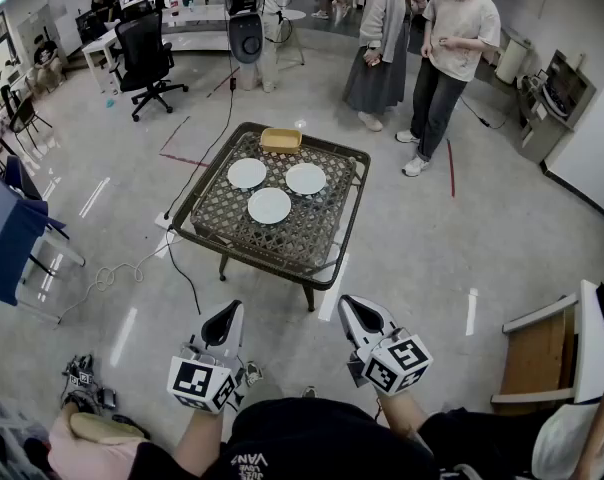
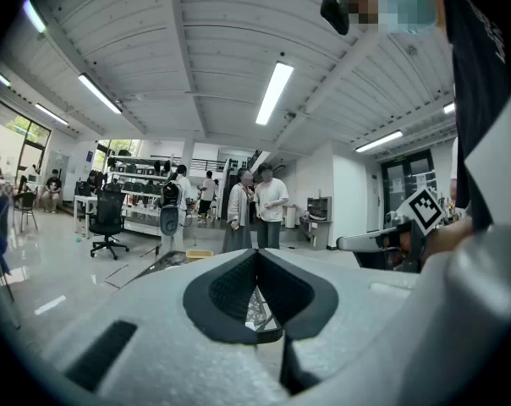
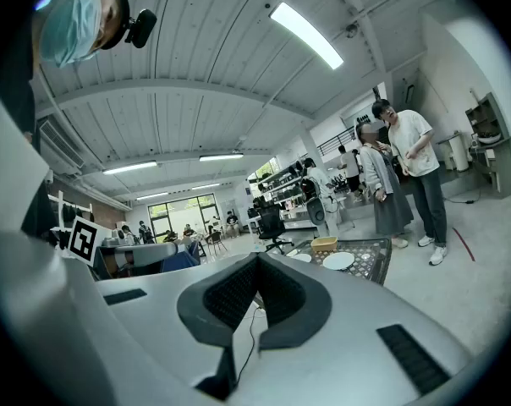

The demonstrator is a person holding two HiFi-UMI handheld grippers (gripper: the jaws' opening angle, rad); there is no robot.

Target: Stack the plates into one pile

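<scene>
Three white plates lie apart on a low dark lattice table [image 1: 327, 240]: one at the back left [image 1: 247, 173], one at the back right [image 1: 305, 178], one nearer me [image 1: 269, 205]. My left gripper [image 1: 227, 314] and right gripper [image 1: 353, 309] hang side by side over the floor, well short of the table's near edge. Both are shut with nothing between their jaws. In the left gripper view the jaws [image 2: 257, 252] meet, with the table mostly hidden behind them. The right gripper view shows its closed jaws [image 3: 255, 260], and one plate [image 3: 338, 260] on the table beyond.
A yellow container [image 1: 281, 139] sits at the table's far edge. Two people [image 1: 452, 38] stand beyond the table. A black cable [image 1: 185, 268] runs across the floor by the table's left. An office chair [image 1: 145, 56] stands far left, a wooden seat [image 1: 537, 358] near right.
</scene>
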